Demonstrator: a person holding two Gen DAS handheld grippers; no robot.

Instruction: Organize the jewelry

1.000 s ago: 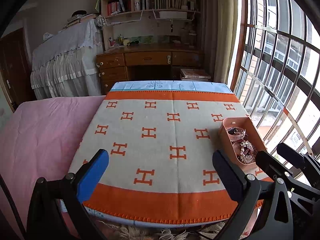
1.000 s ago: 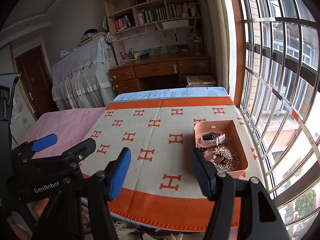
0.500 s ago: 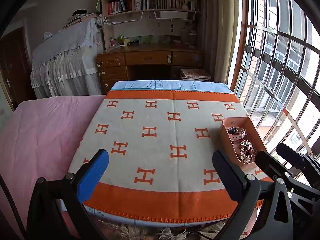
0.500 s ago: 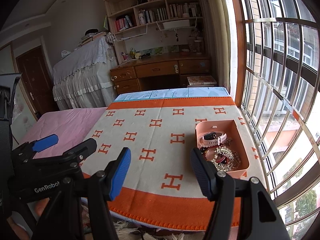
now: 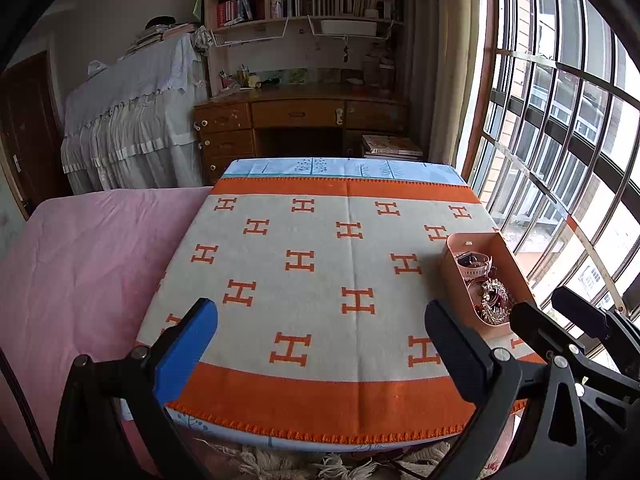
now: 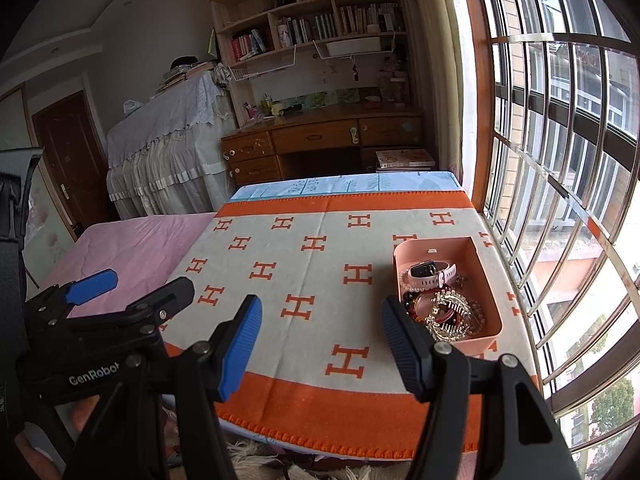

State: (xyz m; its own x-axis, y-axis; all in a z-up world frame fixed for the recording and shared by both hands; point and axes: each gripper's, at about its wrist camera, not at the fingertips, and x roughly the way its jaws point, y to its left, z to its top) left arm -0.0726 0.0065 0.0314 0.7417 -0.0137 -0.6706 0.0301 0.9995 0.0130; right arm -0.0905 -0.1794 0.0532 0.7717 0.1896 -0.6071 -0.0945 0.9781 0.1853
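Both wrist cameras look down at a slant from the near edge of the orange-and-grey blanket [image 5: 320, 264], facing the wooden desk [image 5: 304, 116] beyond its far edge. The left view sits toward the blanket's middle, with the pink tray [image 5: 508, 264] at its right margin. The right view sits nearer the tray [image 6: 484, 264]. They share blanket, tray, desk and window.

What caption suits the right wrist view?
Open right tongs hover over an orange-bordered blanket, near a pink tray of jewelry.

Tray [image 6: 486, 276] on blanket's [image 6: 320, 280] right, watch [image 6: 430, 273] inside
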